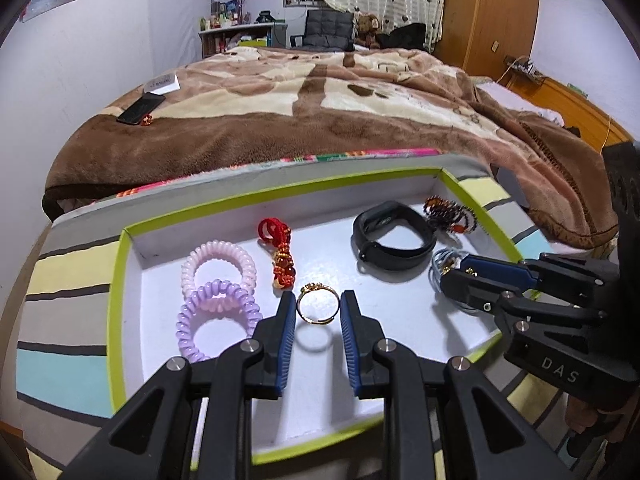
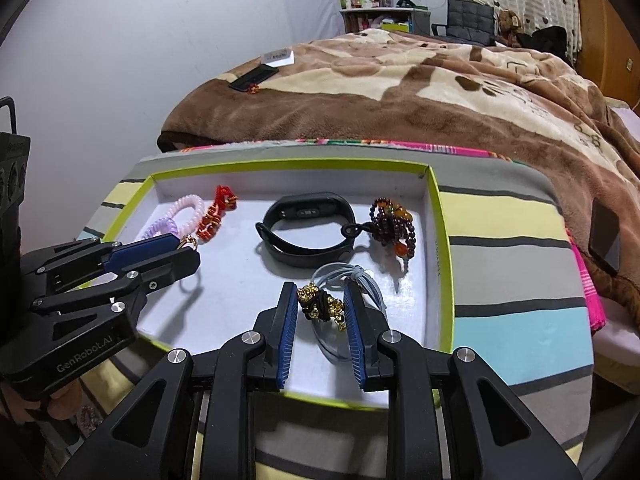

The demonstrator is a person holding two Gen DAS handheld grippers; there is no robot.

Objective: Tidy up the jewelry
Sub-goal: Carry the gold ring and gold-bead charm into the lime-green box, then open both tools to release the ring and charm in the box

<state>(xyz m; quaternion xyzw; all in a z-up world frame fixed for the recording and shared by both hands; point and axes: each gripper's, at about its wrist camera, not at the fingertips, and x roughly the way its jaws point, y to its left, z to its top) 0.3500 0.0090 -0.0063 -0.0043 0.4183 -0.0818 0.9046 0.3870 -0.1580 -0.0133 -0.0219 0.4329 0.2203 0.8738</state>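
Left gripper (image 1: 318, 312) grips the gold ring (image 1: 317, 305), lower centre of the left view; both blue pads touch its sides, and the shadow under it suggests it is lifted off the tray (image 1: 400, 200) floor. Right gripper (image 2: 320, 304) is clamped on the gold-bead charm (image 2: 320, 302) tied to a grey cord (image 2: 370, 280), lower centre of the right view.

Risks, as a judgement:
- The ring is thin and round, held edge-on; a small twist could pop it out, and it would roll toward the purple coil (image 1: 218, 316) just left.
- The grey cord loops trail under the right gripper; lifting could drag them against the black band (image 2: 308, 236) or the dark bead bracelet (image 2: 390, 222) nearby.
- The two grippers sit near each other over one tray and could collide if either swings inward.

View differences:
- Left view shows the ring whole and the pink coil (image 1: 218, 266) plus red knot charm (image 1: 280, 256) clearly; the right view shows only a sliver of the ring.
- Right view shows the charm and the dark bracelet in detail; in the left view the right gripper covers the charm.
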